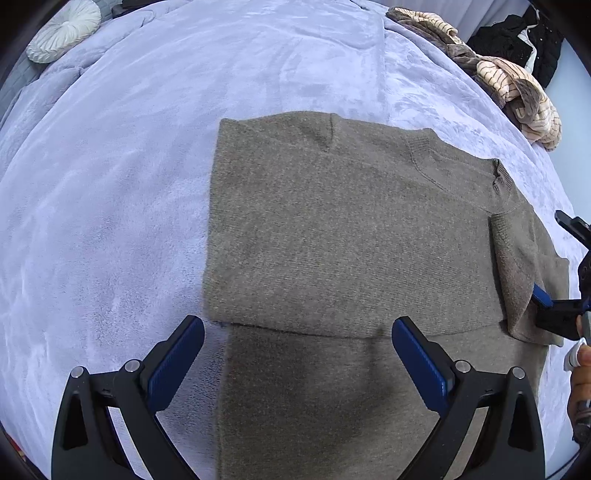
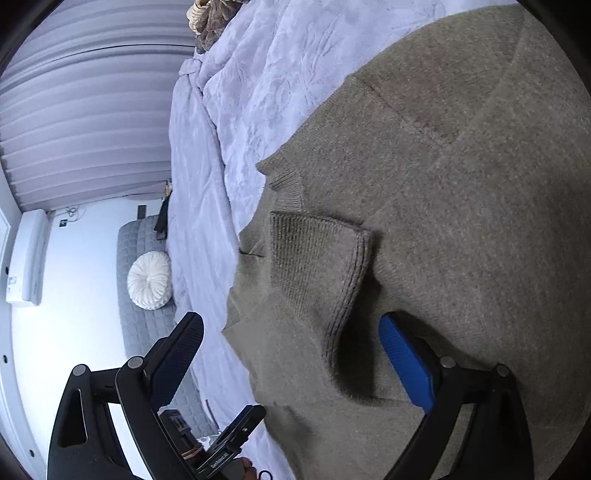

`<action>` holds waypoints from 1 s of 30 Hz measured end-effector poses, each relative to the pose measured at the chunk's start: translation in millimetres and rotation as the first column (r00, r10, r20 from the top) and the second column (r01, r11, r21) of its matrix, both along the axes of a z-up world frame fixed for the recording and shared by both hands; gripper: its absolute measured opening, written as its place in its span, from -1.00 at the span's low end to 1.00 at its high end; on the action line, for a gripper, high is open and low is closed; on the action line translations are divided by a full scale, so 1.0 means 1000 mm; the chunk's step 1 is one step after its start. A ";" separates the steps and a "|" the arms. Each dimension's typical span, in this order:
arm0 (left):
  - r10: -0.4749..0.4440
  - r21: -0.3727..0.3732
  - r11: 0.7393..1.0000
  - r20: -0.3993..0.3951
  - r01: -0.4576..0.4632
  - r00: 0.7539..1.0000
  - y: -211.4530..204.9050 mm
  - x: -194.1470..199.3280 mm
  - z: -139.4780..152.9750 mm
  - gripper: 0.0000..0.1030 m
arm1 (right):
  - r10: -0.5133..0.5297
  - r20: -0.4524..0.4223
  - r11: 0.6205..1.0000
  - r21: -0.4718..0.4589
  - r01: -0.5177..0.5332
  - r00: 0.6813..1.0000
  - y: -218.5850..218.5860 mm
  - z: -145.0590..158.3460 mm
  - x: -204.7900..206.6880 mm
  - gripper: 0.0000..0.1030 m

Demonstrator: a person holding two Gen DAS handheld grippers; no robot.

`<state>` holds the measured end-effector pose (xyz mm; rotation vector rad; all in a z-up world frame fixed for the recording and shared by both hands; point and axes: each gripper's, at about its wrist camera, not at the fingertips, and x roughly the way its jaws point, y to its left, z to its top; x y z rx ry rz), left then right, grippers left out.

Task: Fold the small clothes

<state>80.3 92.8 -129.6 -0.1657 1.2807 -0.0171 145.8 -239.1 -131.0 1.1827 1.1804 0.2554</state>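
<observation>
A grey-brown knit sweater (image 1: pixel 332 229) lies flat on the lavender bedspread (image 1: pixel 110 184), its left side folded in with a straight edge. My left gripper (image 1: pixel 297 363) is open and empty just above the sweater's lower part. My right gripper (image 2: pixel 291 363) is open, its jaws either side of a ribbed sleeve cuff (image 2: pixel 317 258) that lies folded over the sweater (image 2: pixel 461 221). One blue pad (image 2: pixel 404 363) rests by the cuff; the other finger hangs past the sweater's edge. The right gripper also shows at the right edge of the left wrist view (image 1: pixel 554 306).
A pile of striped and brown clothes (image 1: pixel 517 85) lies at the far right of the bed, with dark clothes (image 1: pixel 517 40) beyond. A round white cushion (image 1: pixel 62 29) sits at the far left. Pleated curtains (image 2: pixel 81 110) and the bed's edge show in the right wrist view.
</observation>
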 end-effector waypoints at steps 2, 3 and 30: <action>0.000 0.018 1.000 0.004 0.000 1.000 0.003 -0.001 0.001 0.98 | 0.003 -0.005 0.999 -0.036 -0.003 1.000 0.005 0.001 0.006 0.88; -0.002 0.021 1.000 0.007 0.001 1.000 0.004 -0.001 0.002 0.98 | -0.001 -0.008 0.999 -0.054 0.001 1.000 0.007 0.001 0.008 0.86; -0.174 -0.477 0.867 -0.023 0.142 0.985 -0.058 0.042 -0.007 0.99 | 0.352 -0.001 0.907 -0.248 -0.341 0.936 0.053 0.024 -0.044 0.24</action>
